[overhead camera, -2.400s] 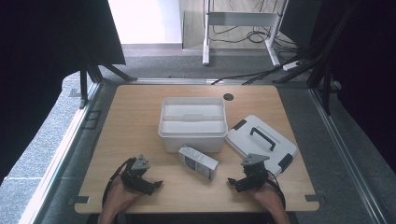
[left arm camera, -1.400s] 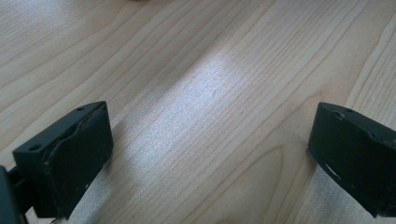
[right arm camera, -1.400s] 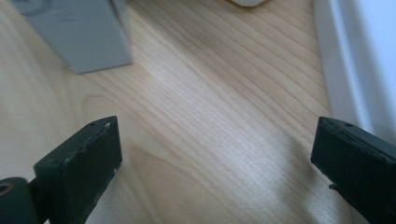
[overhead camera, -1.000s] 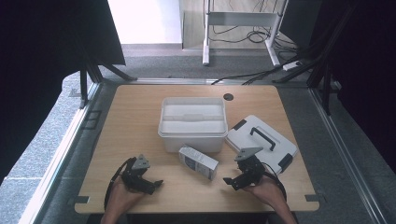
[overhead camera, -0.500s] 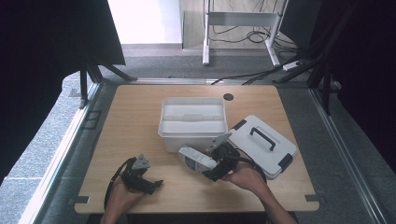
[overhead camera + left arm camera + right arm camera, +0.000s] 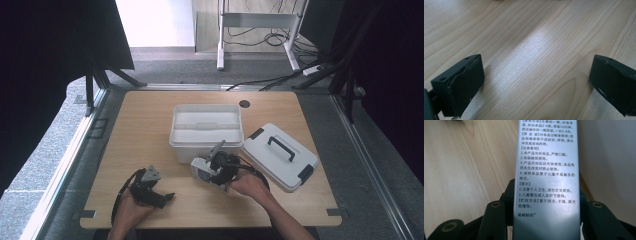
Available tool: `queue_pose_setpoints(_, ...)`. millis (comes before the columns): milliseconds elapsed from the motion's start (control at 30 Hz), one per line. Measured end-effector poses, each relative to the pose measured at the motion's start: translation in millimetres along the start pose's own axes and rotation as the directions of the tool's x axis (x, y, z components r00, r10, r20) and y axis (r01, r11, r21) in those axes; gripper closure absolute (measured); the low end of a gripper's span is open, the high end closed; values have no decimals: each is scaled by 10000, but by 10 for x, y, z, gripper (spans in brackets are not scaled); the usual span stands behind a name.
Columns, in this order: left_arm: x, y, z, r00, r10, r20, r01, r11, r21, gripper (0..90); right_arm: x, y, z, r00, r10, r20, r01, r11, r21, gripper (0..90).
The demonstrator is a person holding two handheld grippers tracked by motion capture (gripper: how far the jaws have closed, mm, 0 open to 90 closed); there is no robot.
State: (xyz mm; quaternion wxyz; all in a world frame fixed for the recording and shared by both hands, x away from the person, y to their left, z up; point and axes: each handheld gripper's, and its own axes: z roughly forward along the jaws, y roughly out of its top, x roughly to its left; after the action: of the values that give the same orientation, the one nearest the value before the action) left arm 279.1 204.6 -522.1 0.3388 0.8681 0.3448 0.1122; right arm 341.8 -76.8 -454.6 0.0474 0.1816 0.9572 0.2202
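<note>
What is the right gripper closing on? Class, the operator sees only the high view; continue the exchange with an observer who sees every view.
Observer: A silver box printed with lines of Chinese text; the right gripper has just been closing its jaws against the box's sides.
Operator: Is the left gripper holding anything?
Observer: No. The left gripper has its jaws wide apart over bare table wood.
</note>
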Motion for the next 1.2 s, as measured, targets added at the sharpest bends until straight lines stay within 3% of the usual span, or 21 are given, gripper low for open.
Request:
queue_pose_setpoints(233,-1,0,1,10000,-17,-4,17,10000,-13,0,32,-111,-123,9999,57,-160,-58,9999,-83,550)
queue_pose_setpoints(700,-1,0,0,10000,-15,3,15,10000,3,0,407,-486,-334,9995,-172,-283,168,9998,-142,550)
queue_pose_setpoints(967,0,1,1,10000,-22,3,22,10000,1,0,514,-628,-351,9988,-356,-340,355,9994,-41,544)
queue_pose_setpoints(1200,-1,1,1,10000,-28,1,28,10000,-3,0,498,-622,-412,9977,-271,-629,259,9995,-195,418)
